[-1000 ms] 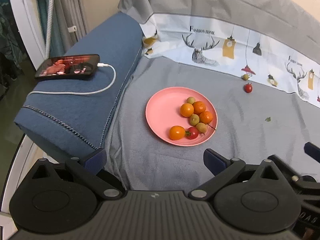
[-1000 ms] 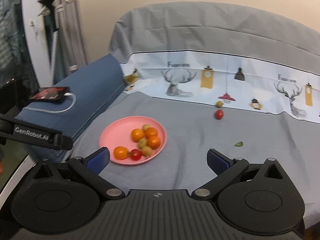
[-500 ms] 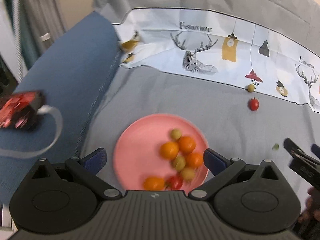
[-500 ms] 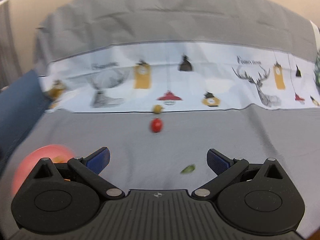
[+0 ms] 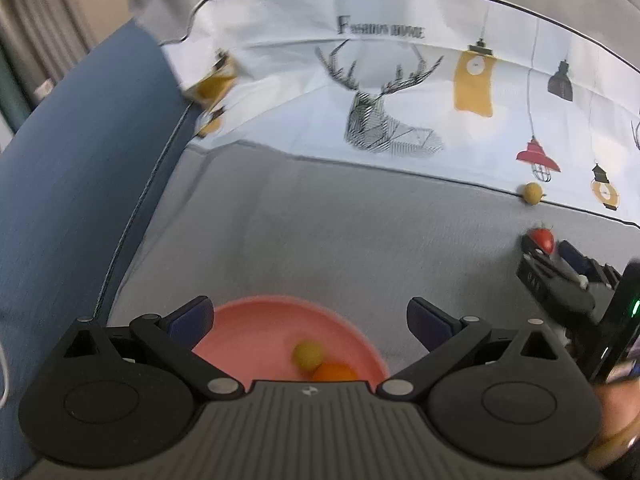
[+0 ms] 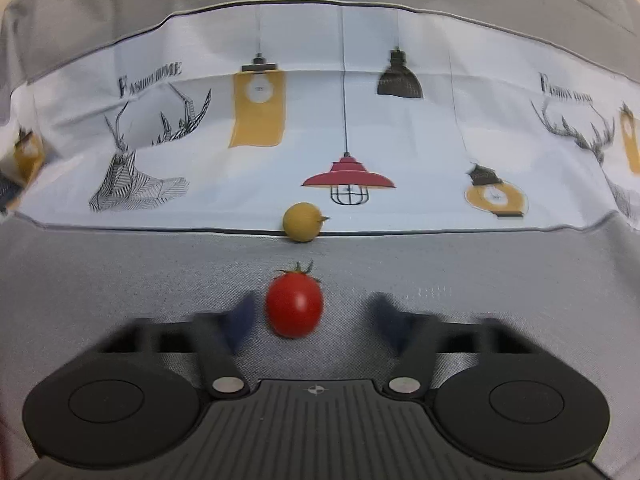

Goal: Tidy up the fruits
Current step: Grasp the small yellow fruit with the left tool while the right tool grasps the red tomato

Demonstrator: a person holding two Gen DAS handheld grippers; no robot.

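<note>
Picking up a stray red cherry tomato point(image 6: 295, 305) from the grey cloth cover point(image 6: 500, 280), well apart from the pink plate point(image 5: 256, 320) already holding other fruit. With the right tool point(image 6: 312, 316) closing around the tomato, blurred jaws on either side and a gap visible on the right. With the left tool point(image 5: 308, 312) wide open and empty, hovering over the plate. Just beyond the tomato, against the printed backrest, a small yellow-brown round fruit point(image 6: 301, 222). Next, probably: finishing a gentle squeeze without bruising, lifting, then carrying across to the plate.

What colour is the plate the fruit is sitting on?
Pink, a salmon shade. The plate shows only in the left wrist view, partly hidden behind the gripper body.
</note>
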